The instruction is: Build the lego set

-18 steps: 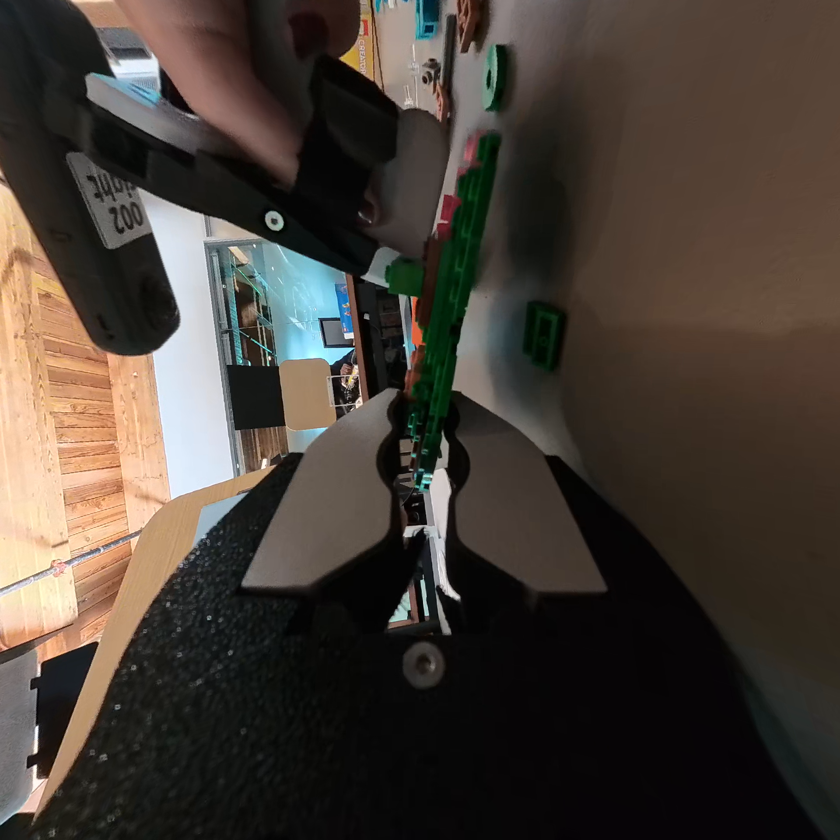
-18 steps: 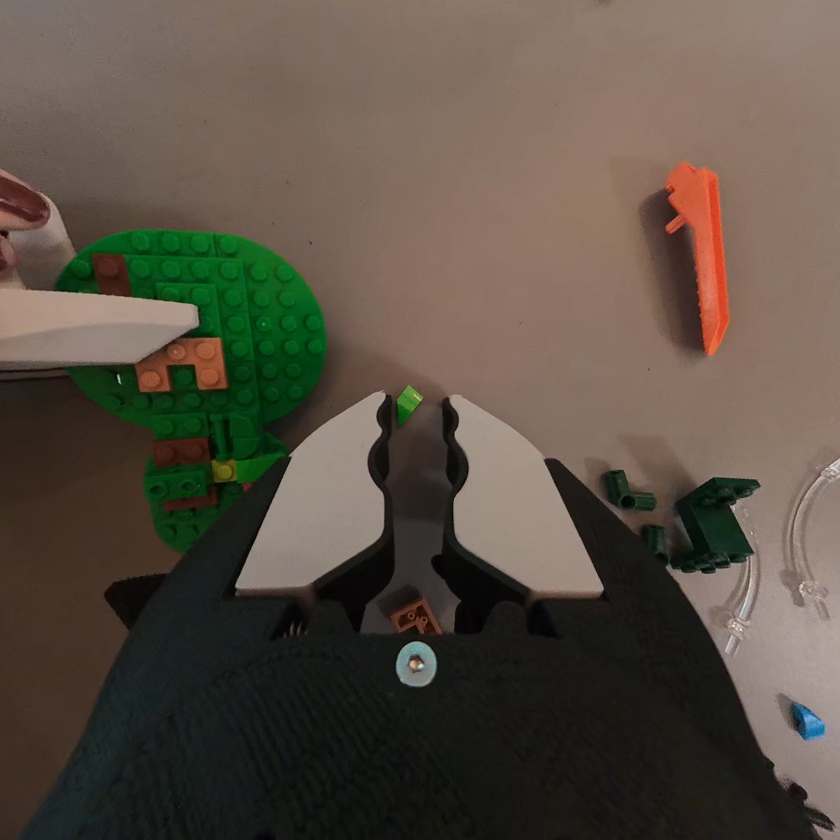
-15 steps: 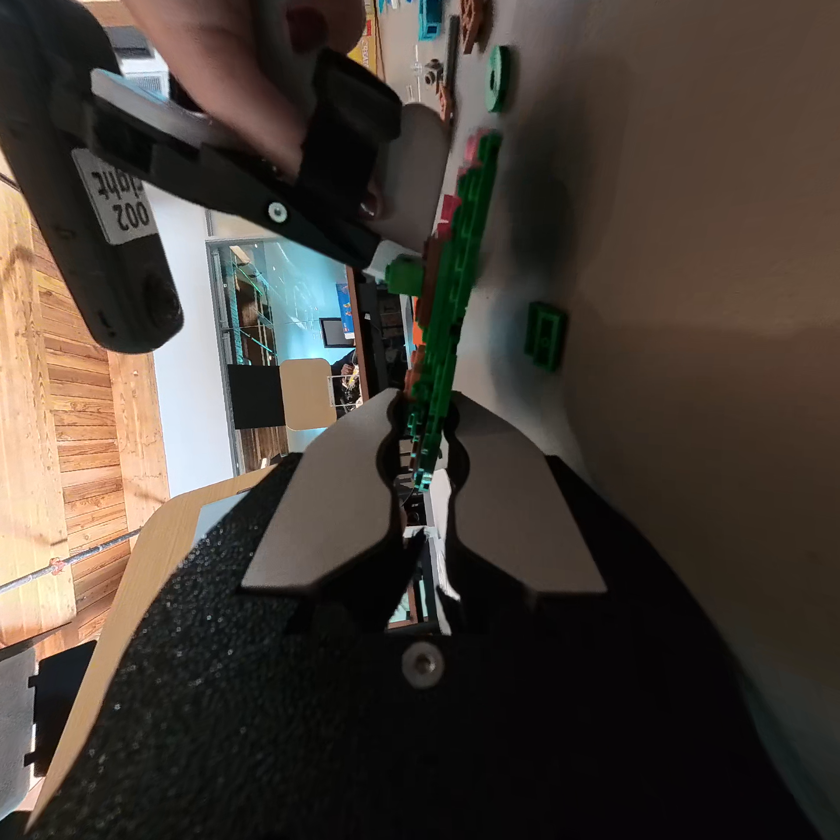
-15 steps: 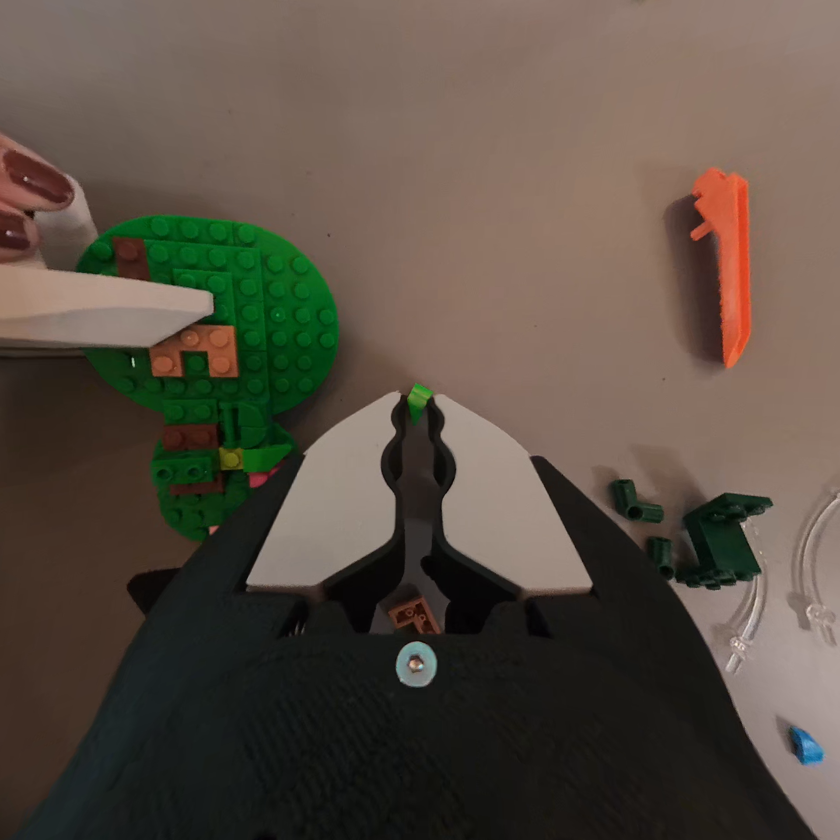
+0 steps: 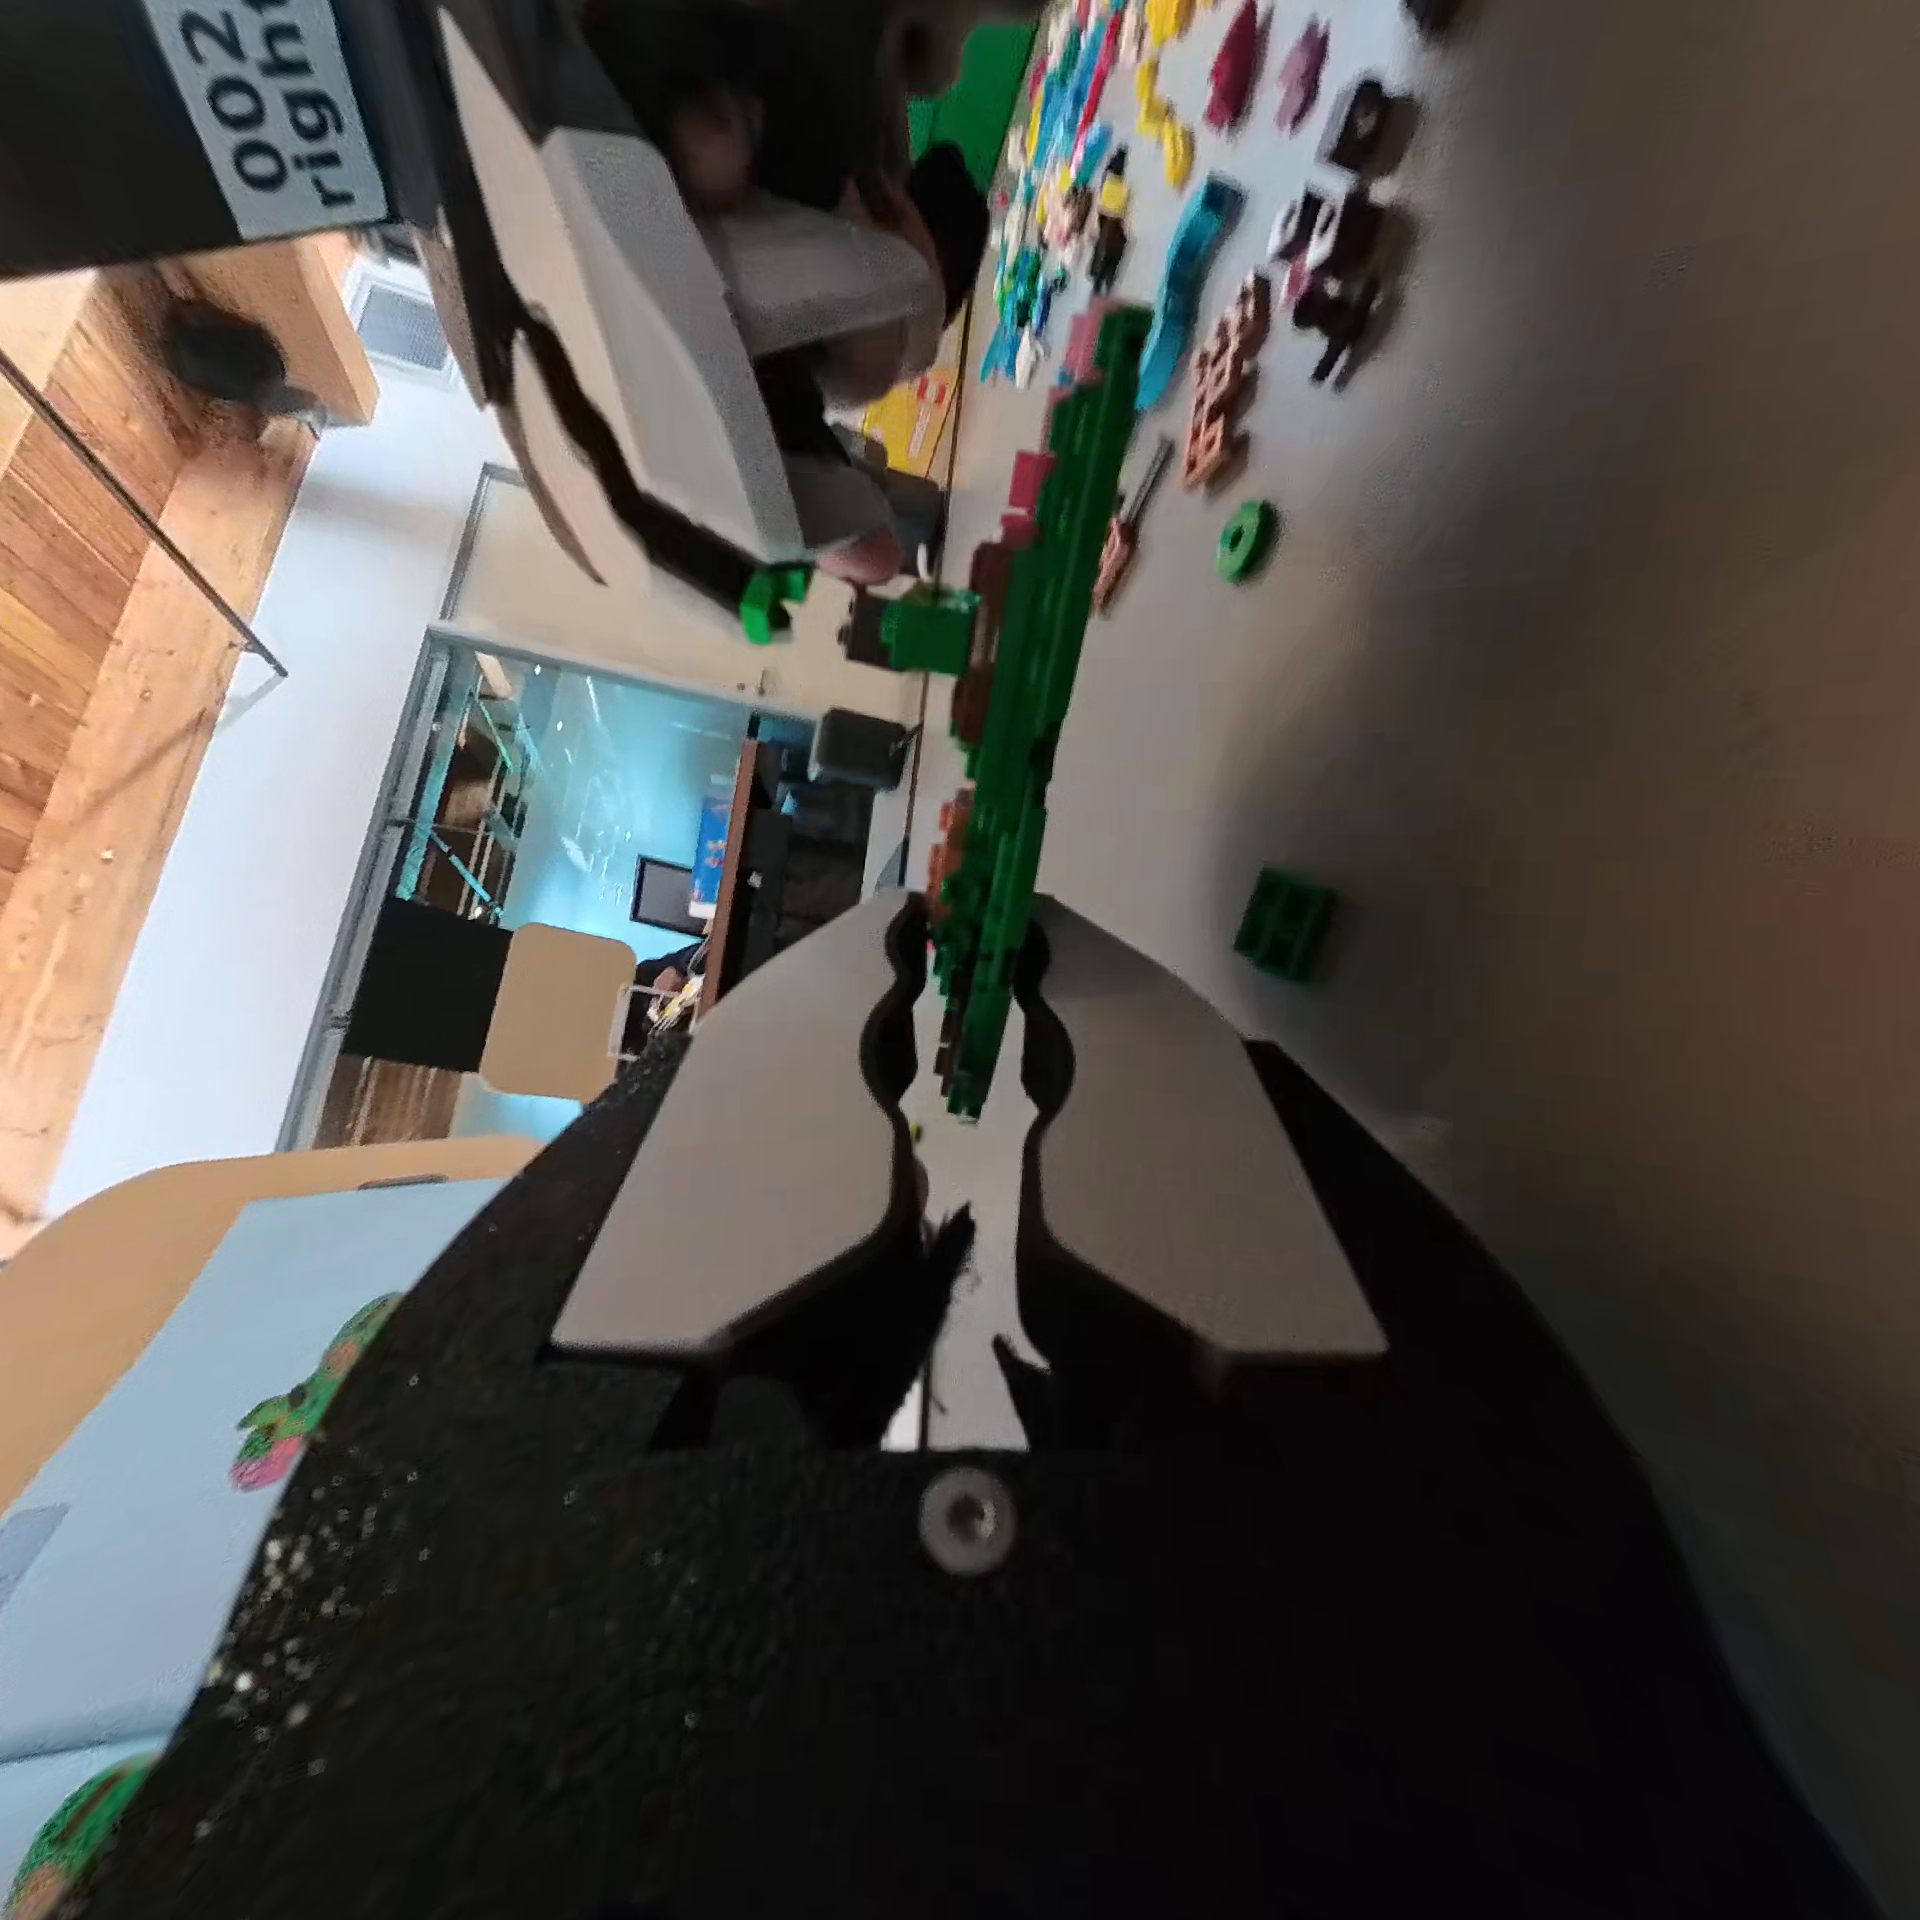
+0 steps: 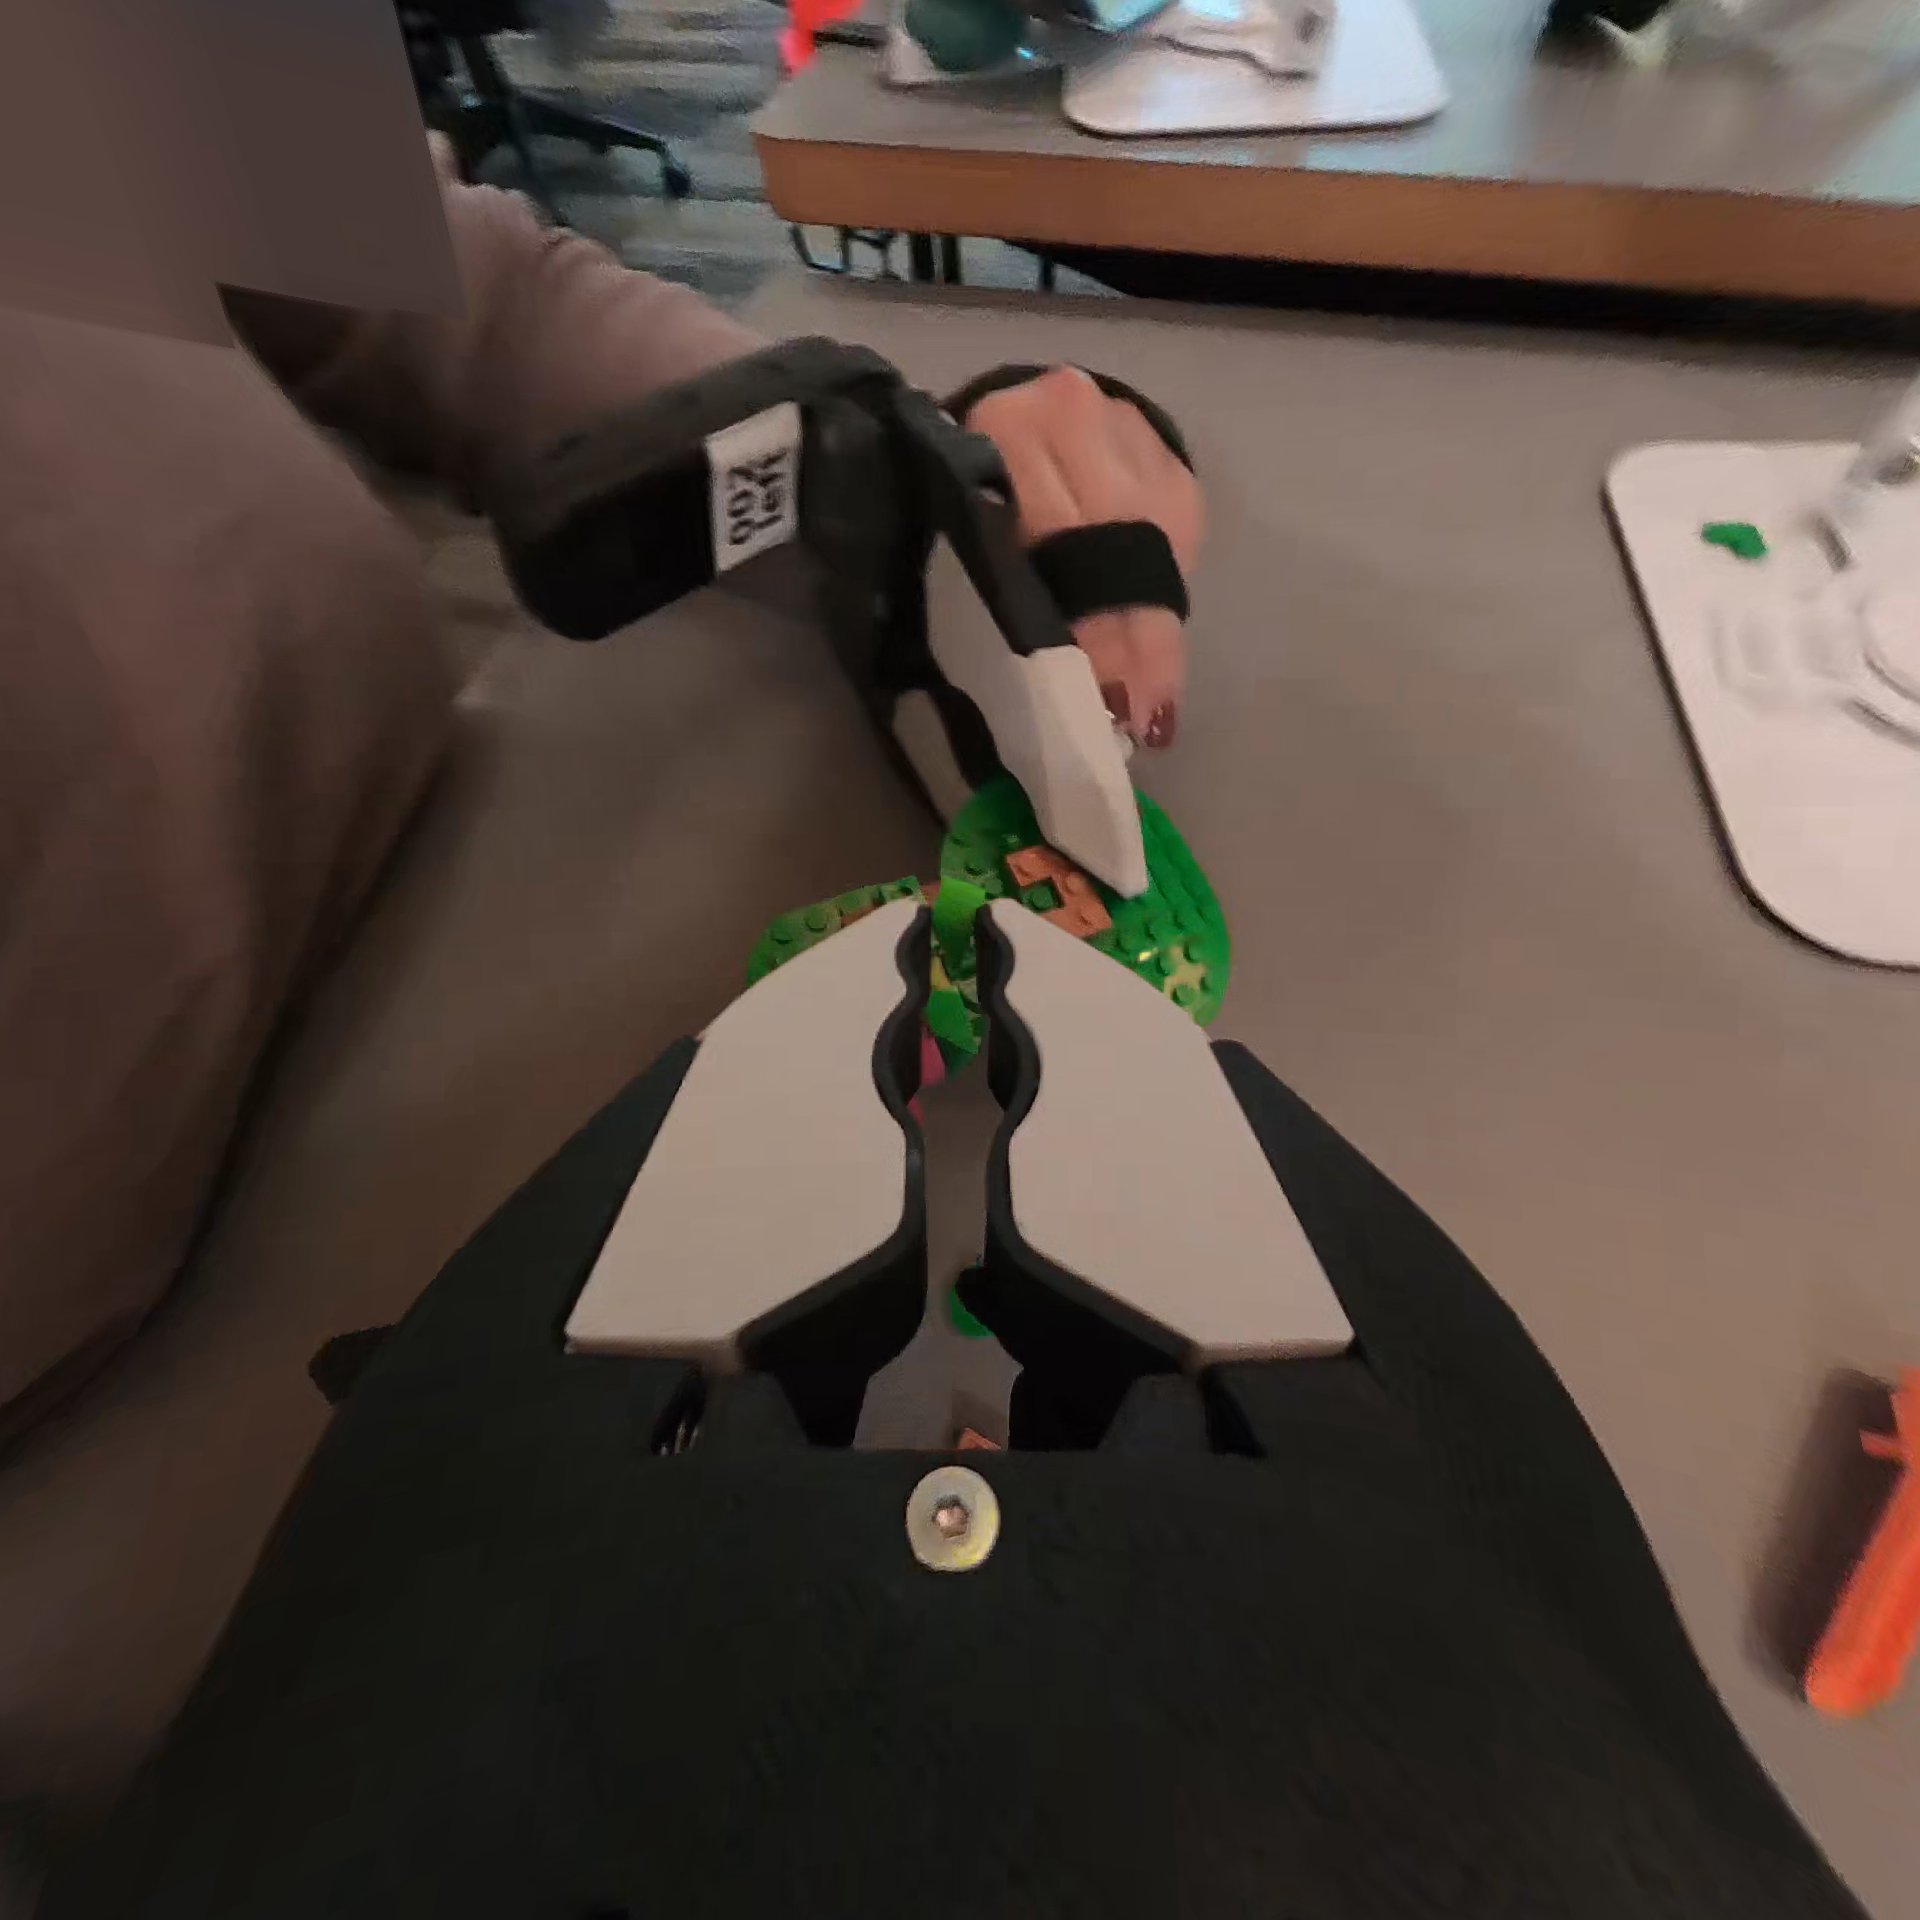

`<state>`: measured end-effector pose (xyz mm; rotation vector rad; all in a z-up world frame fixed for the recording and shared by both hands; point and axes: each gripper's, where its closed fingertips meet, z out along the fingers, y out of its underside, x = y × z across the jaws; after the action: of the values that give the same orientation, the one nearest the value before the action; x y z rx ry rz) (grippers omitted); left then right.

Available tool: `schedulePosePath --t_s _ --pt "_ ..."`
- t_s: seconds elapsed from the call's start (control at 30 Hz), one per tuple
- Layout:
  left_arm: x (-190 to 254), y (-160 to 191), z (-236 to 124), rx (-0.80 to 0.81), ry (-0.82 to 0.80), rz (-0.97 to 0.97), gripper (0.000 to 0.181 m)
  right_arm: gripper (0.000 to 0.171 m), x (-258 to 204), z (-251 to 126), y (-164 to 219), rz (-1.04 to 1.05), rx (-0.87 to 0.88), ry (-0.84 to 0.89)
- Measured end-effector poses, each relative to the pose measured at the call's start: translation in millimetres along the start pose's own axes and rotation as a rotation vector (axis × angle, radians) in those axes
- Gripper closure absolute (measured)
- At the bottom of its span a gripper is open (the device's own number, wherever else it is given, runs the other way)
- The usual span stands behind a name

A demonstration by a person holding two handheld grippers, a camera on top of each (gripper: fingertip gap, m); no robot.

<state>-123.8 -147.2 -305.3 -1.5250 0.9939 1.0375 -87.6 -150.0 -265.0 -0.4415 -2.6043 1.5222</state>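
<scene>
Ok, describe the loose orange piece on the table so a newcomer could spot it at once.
In the right wrist view, start at the grey table and go to its lower right edge, well right of the green lego base. The orange piece lies there alone: long, narrow and blade-like, the only orange thing on that side, touching nothing else.

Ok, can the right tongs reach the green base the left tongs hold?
Probably yes: left tongs clamp only one edge of the green base, leaving studs bare beside the right tongs and their green piece.
</scene>
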Motion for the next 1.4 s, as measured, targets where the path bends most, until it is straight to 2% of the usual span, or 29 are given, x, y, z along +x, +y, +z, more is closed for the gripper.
schedulePosePath --t_s 0.03,0.2,0.4,0.9,1.4 --pt "-1 -4 -1 0.024 -0.002 -0.020 0.166 0.165 -5 0 0 -0.011 -0.005 -0.029" --pt "-8 -23 -5 0.113 -0.010 -0.088 0.166 0.165 -26 -1 -3 -0.025 0.009 -0.154" --pt "-11 -39 -8 0.163 -0.037 -0.067 0.166 0.165 -44 0 -6 -0.046 -0.025 -0.258" --pt "-12 -49 -9 0.187 -0.052 -0.033 0.166 0.165 -56 -1 -5 -0.167 -0.218 -0.312" --pt "-12 -50 -10 0.183 -0.057 -0.010 0.167 0.165 -58 -1 -3 -0.279 -0.331 -0.247"
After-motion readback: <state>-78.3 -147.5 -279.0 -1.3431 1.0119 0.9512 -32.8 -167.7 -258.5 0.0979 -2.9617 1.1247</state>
